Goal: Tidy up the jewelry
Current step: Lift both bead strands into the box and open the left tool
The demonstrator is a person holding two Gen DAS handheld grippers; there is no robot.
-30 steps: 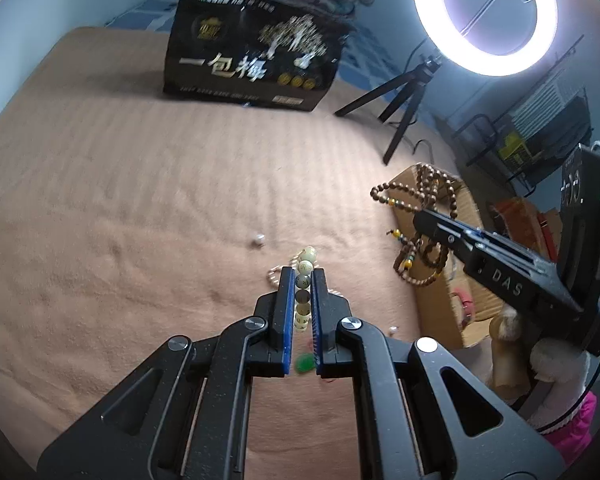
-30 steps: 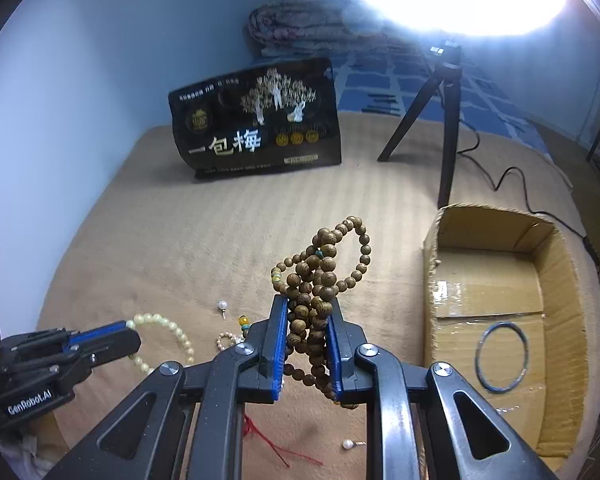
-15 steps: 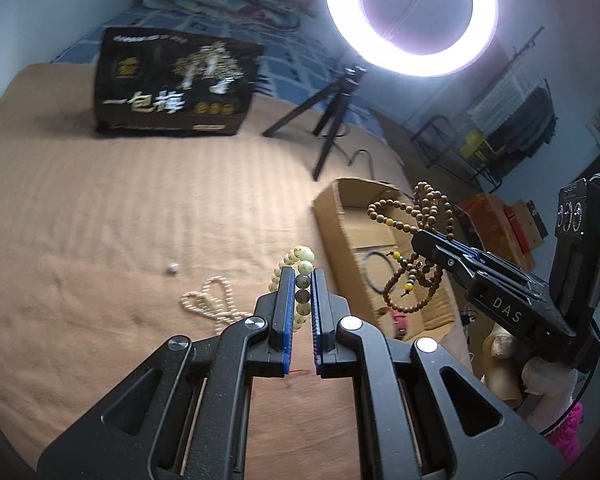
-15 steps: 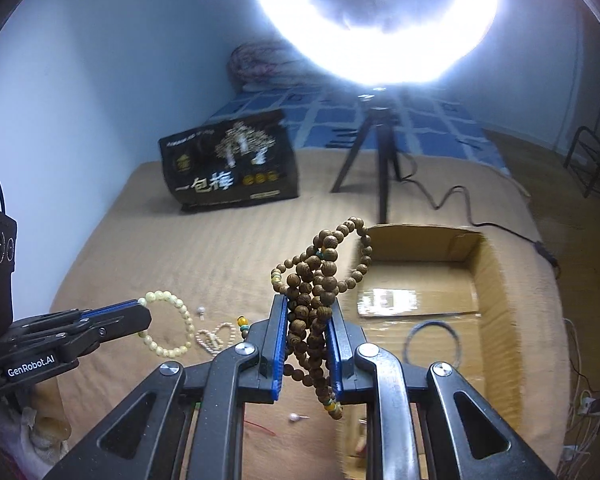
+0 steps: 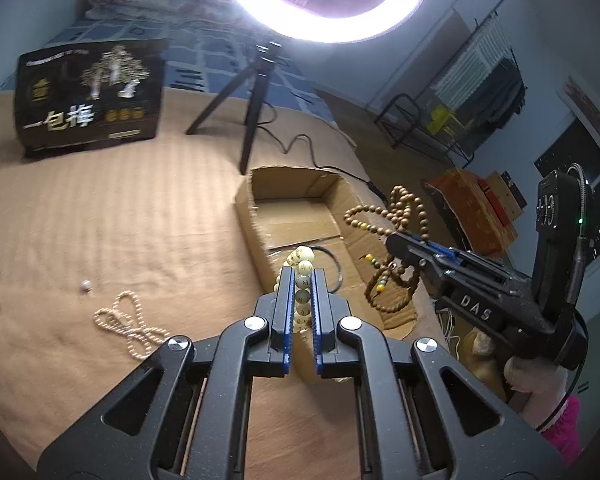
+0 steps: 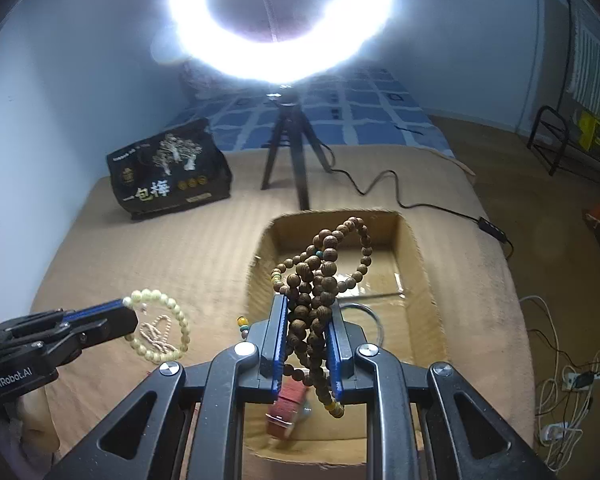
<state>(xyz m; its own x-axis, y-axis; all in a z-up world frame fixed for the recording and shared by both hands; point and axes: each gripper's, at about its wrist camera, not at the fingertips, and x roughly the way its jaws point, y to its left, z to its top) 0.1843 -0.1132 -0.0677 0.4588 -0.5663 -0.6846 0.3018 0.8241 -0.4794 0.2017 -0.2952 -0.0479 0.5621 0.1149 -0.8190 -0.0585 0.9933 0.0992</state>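
My left gripper [image 5: 302, 276] is shut on a pale green bead bracelet [image 5: 302, 268], held in the air near the left wall of the open cardboard box [image 5: 296, 188]. The bracelet also shows in the right wrist view [image 6: 160, 328], hanging from the left gripper [image 6: 126, 312]. My right gripper [image 6: 307, 304] is shut on a bundle of brown wooden beads [image 6: 319, 276], held above the box [image 6: 415, 264]. The brown beads also show in the left wrist view [image 5: 395, 256]. A dark ring bangle [image 5: 333, 264] lies in the box. A cream bead necklace [image 5: 130, 322] lies on the tan blanket.
A black printed bag [image 5: 90, 96] stands at the back of the bed. A ring light on a tripod [image 5: 256, 92] stands behind the box, its cable [image 6: 383, 184] trailing right. A small loose pearl [image 5: 85, 285] lies on the blanket. A red item [image 6: 290, 402] lies in the box.
Both grippers have lifted and swung right toward the cardboard box, each keeping its beads. The right gripper now hangs over the box interior.
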